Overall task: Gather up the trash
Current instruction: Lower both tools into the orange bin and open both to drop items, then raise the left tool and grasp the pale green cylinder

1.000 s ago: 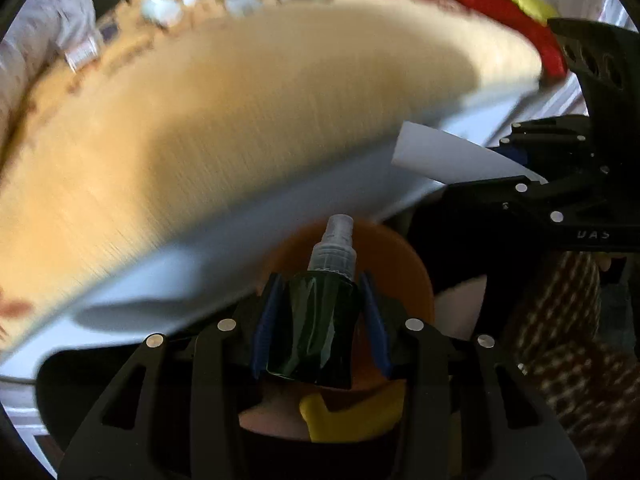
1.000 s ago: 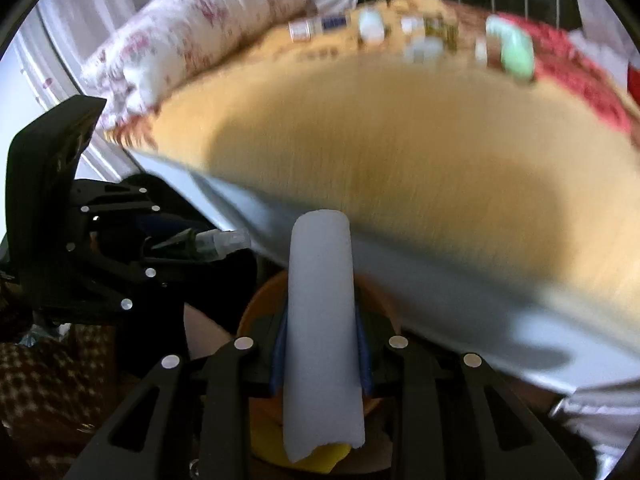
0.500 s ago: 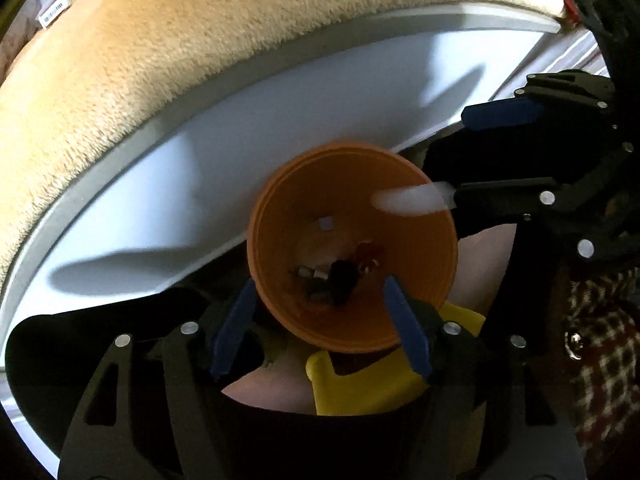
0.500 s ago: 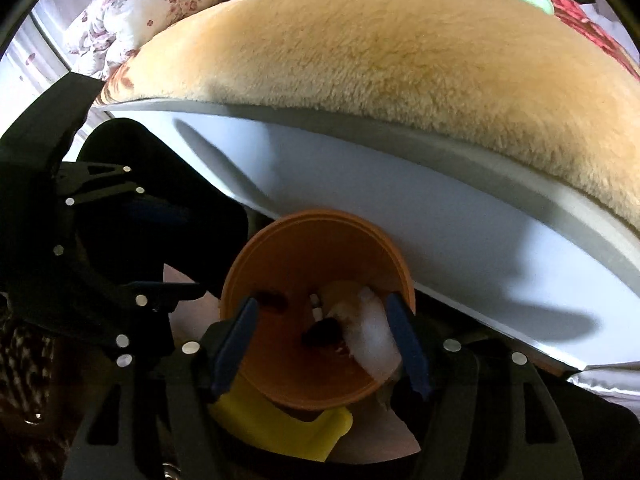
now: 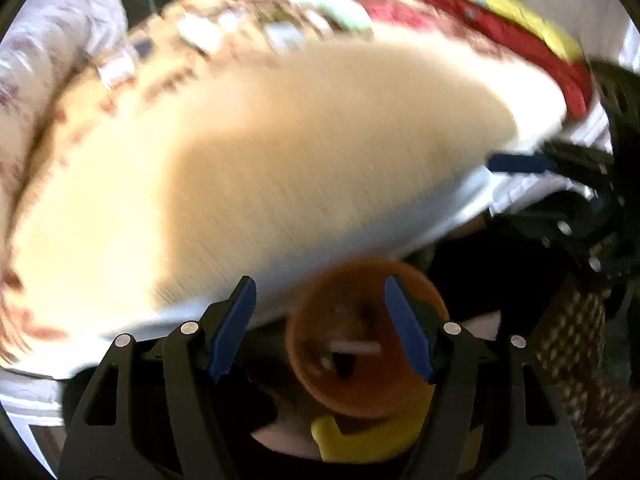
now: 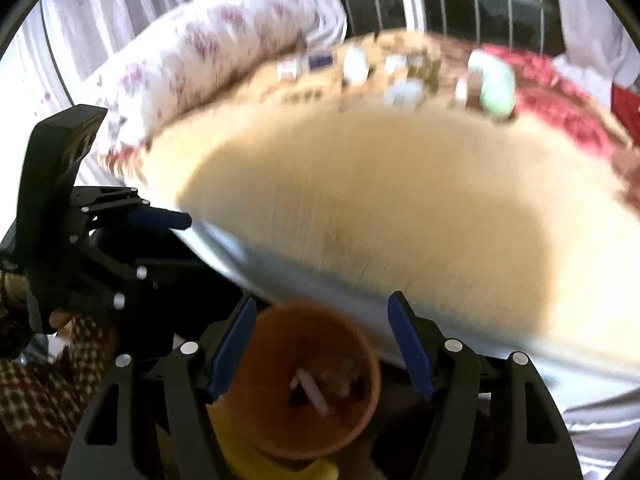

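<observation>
Grippers — left gripper [image 5: 320,328], right gripper [image 6: 322,344] — both spread, empty, orange bin [image 6: 312,384] below, pillow [image 6: 208,52] right view only.

One orange bin [image 6: 312,384] showing, holding trash pieces, count blurring beyond one white stick [image 6: 314,392]. Two grippers showing: left gripper [image 5: 320,328], right gripper [image 6: 320,344]. One tan blanket [image 6: 400,200] lying on bed. One floral pillow [image 6: 208,48] lying there. Several small items blurring at far edge, uncountable.

Both my left gripper [image 5: 320,328] and right gripper [image 6: 322,348] stand spread with nothing between their fingers. The orange bin [image 6: 312,384] lies open below; the bed [image 6: 400,208] edge crowds just ahead, small clutter [image 6: 400,68] along its far edge.
</observation>
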`<state>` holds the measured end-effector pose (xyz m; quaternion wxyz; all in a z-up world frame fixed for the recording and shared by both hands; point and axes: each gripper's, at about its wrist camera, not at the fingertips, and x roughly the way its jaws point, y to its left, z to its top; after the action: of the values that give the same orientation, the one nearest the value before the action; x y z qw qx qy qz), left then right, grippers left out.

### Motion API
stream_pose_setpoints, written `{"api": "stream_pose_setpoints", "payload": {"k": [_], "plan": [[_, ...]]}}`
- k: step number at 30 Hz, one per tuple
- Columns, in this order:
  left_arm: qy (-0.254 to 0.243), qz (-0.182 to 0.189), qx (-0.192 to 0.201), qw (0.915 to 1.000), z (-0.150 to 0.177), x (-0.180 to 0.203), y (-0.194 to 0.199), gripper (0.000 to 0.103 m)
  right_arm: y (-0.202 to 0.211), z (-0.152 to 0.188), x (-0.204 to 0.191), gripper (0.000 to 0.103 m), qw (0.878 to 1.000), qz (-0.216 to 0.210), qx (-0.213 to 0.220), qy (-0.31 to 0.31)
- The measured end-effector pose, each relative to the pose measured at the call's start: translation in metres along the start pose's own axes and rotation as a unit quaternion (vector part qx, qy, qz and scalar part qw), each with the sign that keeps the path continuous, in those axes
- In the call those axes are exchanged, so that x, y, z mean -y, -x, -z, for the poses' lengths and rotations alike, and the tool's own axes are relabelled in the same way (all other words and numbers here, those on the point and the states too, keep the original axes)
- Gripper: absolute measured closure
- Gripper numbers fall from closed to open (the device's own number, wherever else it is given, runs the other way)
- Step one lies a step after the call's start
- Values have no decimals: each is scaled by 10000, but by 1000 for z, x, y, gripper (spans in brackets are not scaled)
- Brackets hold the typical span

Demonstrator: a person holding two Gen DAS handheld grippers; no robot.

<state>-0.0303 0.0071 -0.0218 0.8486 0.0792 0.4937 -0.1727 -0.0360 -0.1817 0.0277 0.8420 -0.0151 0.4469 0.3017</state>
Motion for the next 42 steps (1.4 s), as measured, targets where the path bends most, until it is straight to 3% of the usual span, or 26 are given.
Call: {"api": "stream_pose_setpoints", "payload": {"k": [5, 11, 18, 24, 28, 32, 33, 34, 38, 42], "plan": [[301, -322, 690, 9966, -56, -25, 21, 37, 22, -36, 13, 33, 9964, 385, 750, 5], [776, -722, 1005, 9893, -131, -54, 7, 37, 38, -69, 32, 29, 9885, 630, 1375, -43], [1333, -1147, 1141, 9778, -198, -85, -33, 37, 23, -80, 41, 28, 9877, 714, 1391, -8], [1650, -1468, 744, 9725, -242, -112, -91, 37, 14, -81, 52, 27, 9886, 720, 1316, -108], [1988, -1638, 494, 9650, -259, -134, -122, 36, 9, -82, 57, 26, 9883, 856, 1263, -62], [2313, -1512, 405, 9602, -264, -150, -143, 37, 8, -86, 63, 25, 9873, 937, 1280, -74], [2357, -1371, 462, 9610, -262, -152, -144, 51, 8, -87, 64, 25, 9868, 973, 1290, -70], [2368, -1281, 568, 9614, -259, -151, -142, 54, 8, -89, 66, 25, 9859, 1028, 1315, -66], [1884, -1460, 722, 9685, -246, -131, -127, 56, 0, -99, 77, 25, 9849, 1227, 1216, -114], [1587, -1303, 871, 9748, -220, -110, -102, 58, -11, -123, 97, 25, 9822, 1517, 1091, -182]]}}
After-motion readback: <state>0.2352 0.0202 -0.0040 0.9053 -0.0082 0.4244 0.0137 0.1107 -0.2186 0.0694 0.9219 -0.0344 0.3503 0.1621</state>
